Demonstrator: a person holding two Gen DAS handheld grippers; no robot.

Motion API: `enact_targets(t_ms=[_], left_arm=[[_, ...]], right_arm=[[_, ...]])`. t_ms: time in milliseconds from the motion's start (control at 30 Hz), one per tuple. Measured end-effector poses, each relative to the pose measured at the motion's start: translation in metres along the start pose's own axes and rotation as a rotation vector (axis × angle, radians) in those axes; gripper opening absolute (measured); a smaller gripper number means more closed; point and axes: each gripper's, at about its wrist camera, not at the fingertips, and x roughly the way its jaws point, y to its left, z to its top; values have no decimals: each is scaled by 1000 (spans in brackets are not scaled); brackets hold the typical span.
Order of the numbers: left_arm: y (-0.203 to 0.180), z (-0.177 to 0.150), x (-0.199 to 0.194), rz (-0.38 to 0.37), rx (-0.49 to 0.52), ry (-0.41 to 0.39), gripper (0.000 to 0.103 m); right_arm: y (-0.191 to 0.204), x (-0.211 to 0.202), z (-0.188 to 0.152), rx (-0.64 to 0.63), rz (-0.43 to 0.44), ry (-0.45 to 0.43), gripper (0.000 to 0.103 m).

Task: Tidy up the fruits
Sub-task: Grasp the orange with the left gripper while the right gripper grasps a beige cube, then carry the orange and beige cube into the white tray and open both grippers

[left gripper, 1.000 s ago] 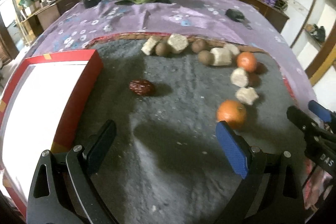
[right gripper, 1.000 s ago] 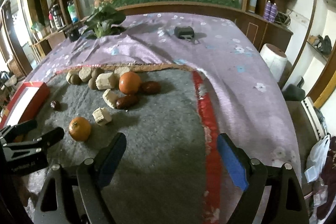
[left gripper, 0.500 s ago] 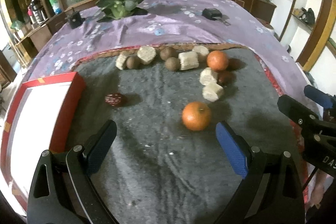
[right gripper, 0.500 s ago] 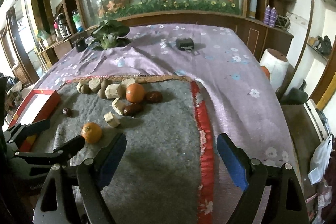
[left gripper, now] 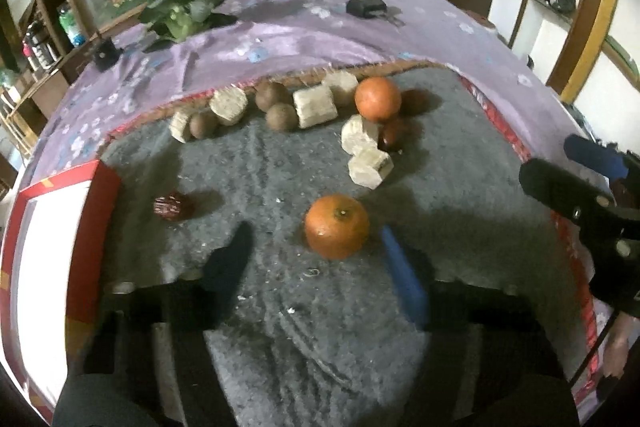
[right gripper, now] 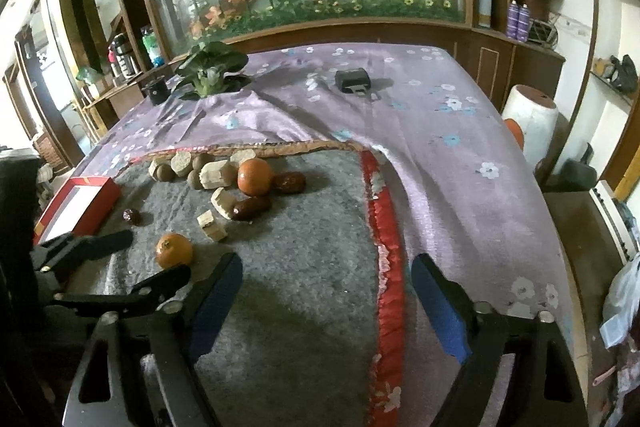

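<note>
An orange (left gripper: 337, 226) lies on the grey mat (left gripper: 280, 307), also in the right wrist view (right gripper: 174, 250). My left gripper (left gripper: 316, 255) is open, its fingers on either side just short of this orange; it also shows in the right wrist view (right gripper: 144, 263). A second orange (left gripper: 377, 98) sits among pale chunks (left gripper: 315, 106), brown round fruits (left gripper: 282, 115) and red dates (right gripper: 289, 182). A lone date (left gripper: 172, 207) lies near the red box (left gripper: 48, 267). My right gripper (right gripper: 326, 291) is open and empty over the mat's red edge.
A purple flowered cloth (right gripper: 420, 131) covers the table. A potted plant (right gripper: 210, 69), a small black cup (right gripper: 157, 91) and a black device (right gripper: 352, 79) stand at the back. A white cylinder (right gripper: 530, 123) stands off the table's right side.
My left gripper has swung right and closed in on the near orange, which now sits between its fingertips. My right gripper has pulled back and up a little.
</note>
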Motion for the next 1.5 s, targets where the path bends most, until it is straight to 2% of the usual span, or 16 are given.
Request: enact_targets(t_ms=[33,100,133,167,367,433,633,733,867,967,1067,1167,1233,1367,1467,1500], left_arm=[[1,0,3,-12,-4,12,46],[4,0,6,-51,-26,20,43],[4,0,5,-58,-29,14,31],[5,0,2,-75,-33,9,31],[21,-6,-9,-6,-56,12,31],[31,-9,-16,14,-69,4,31],[61,-19,-42,53,-112,-33,31],[69,-21,-50,68,-120,-48,31],[76,-23,-55,77,-135,-59,31],[78,-23,-55,76,-138,-59,31],[81,-23,-57,67,-146,-59,31],[84,-25,-58,66,-153,-53,31],[84,-26,-58,66,-157,-49,31],[86,-27,-57,67,-168,-43,31],[87,-28,-57,68,-170,-43,31],[88,-28,-57,69,-170,-44,31]], right_arm=[[0,1,0,0,7,3,74],[1,2,0,-2,30,10,74],[2,3,0,-7,36,10,74],[4,3,0,-15,38,9,73],[26,11,5,-70,136,13,68],[34,21,10,-94,113,23,68],[48,54,27,-145,-32,45,68],[57,67,28,-152,27,81,68],[80,62,19,-209,129,107,68],[83,54,12,-215,135,98,68],[78,53,10,-167,209,110,68],[84,58,6,-185,216,115,67],[89,64,5,-202,224,118,58],[96,75,10,-241,216,123,53],[95,82,11,-263,205,125,36],[95,81,11,-271,206,124,26]])
